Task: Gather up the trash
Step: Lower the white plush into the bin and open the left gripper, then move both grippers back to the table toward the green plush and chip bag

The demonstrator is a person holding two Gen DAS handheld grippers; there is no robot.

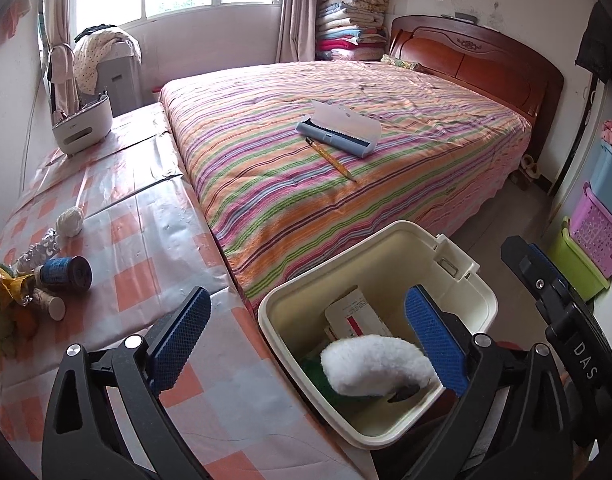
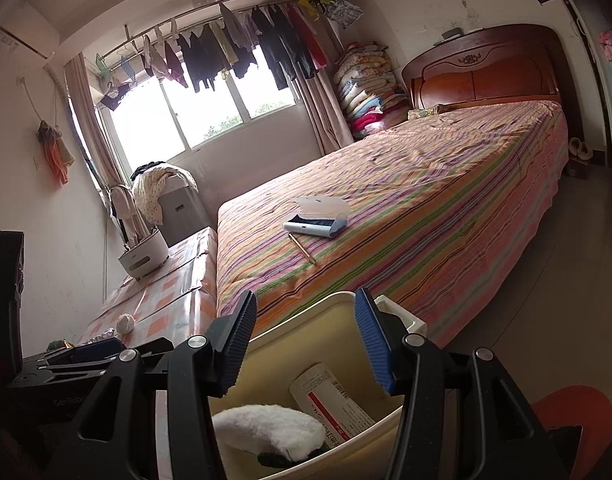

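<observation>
Cream bin [image 1: 482,300], lower centre, holding a white fluffy wad [image 1: 376,368] and carton; left gripper [image 1: 306,344] and right gripper [image 2: 306,344] both wide, empty; remaining trash pile [image 1: 45,276] at lower left, judged next, needing leftward reach.

Your left gripper [image 1: 306,336] hangs with its jaws spread wide and empty over the cream bin [image 1: 478,292], where a white fluffy piece [image 1: 370,364] and a paper box [image 1: 354,314] lie, while a blue can [image 1: 65,274], foil [image 1: 37,250] and wrappers [image 1: 7,284] sit on the checked table [image 1: 145,232] to your left.
</observation>
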